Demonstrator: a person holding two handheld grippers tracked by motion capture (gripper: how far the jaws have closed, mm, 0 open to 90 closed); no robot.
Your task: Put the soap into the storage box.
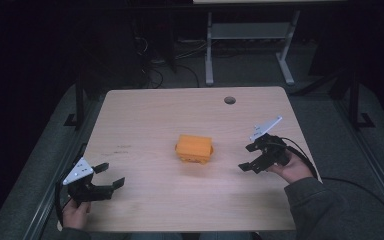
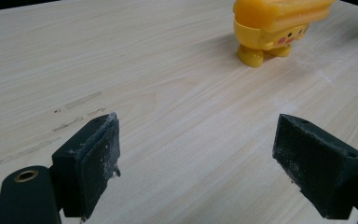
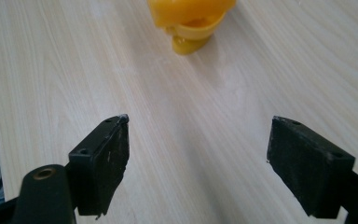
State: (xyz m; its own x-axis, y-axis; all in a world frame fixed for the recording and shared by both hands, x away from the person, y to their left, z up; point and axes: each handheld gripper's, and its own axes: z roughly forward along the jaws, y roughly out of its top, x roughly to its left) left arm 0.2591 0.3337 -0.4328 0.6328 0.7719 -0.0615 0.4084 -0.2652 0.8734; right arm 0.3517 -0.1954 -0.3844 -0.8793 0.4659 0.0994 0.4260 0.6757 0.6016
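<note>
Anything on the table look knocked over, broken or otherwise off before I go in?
Nothing serious. The yellow toy stands on its feet mid-table, intact as far as visible. The table has faint dark scuff marks left of the toy and pale dusty smears near it. Both grippers, left and right, are open and apart from the toy.

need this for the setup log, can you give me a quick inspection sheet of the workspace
surface: light wood table, faint dark scuffs near its left side, round hole near the far edge
job's things: yellow toy standing mid-table, touched by nothing
clutter: nothing seen
grippers: left gripper open, near the front left; right gripper open, by the right edge; both empty
cables: black cable trailing off the right gripper
surroundings: dark floor, white table legs behind
</note>
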